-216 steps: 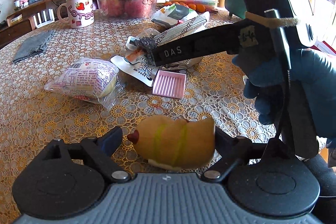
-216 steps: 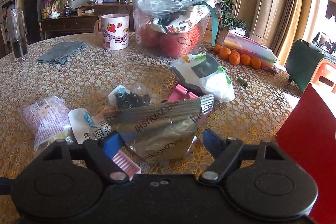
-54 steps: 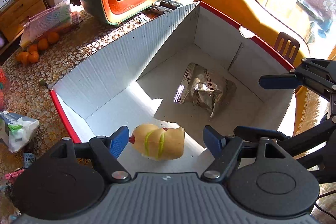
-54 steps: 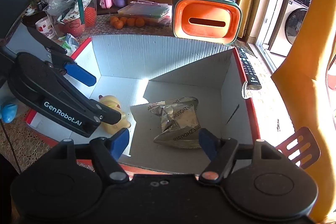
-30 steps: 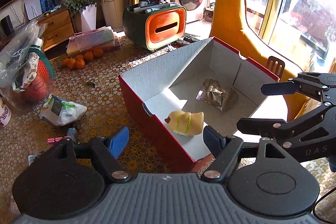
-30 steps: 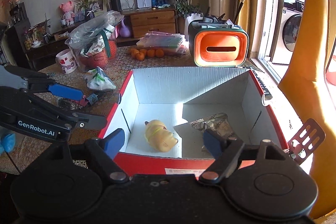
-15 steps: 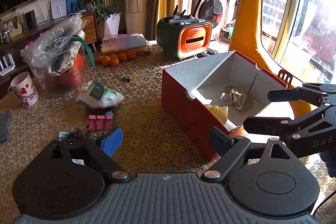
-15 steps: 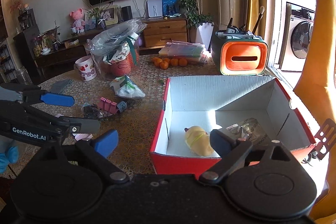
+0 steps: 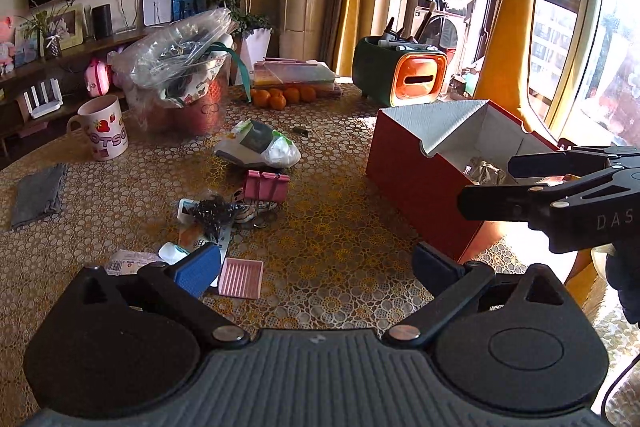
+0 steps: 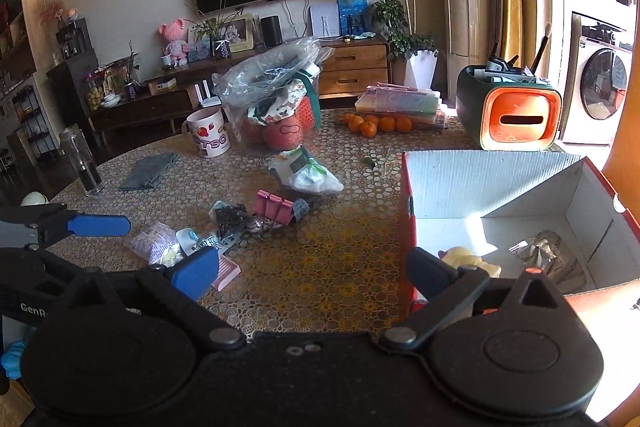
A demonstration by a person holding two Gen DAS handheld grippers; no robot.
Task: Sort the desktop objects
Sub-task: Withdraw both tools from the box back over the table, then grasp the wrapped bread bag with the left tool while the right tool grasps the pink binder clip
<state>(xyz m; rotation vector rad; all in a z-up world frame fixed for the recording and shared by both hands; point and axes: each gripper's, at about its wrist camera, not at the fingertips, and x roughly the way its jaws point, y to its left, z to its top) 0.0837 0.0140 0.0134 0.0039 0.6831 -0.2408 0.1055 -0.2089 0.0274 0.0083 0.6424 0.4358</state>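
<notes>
Left wrist view: the left gripper (image 9: 316, 269) is wide open and holds nothing. It hangs above the table (image 9: 344, 227), to the left of the red box (image 9: 416, 183). The right gripper (image 10: 312, 273) is wide open too, with nothing in it, near the box's front left corner. Inside the box lie a yellow toy (image 10: 470, 259) and a silver snack bag (image 10: 548, 255), a little apart. Left of the box, a pink clip (image 9: 266, 185), a small pink tray (image 9: 241, 277), a black clump (image 9: 212, 211) and some packets (image 10: 160, 247) lie close together. A white bag (image 9: 258, 149) lies behind the pink clip, farther from the grippers.
</notes>
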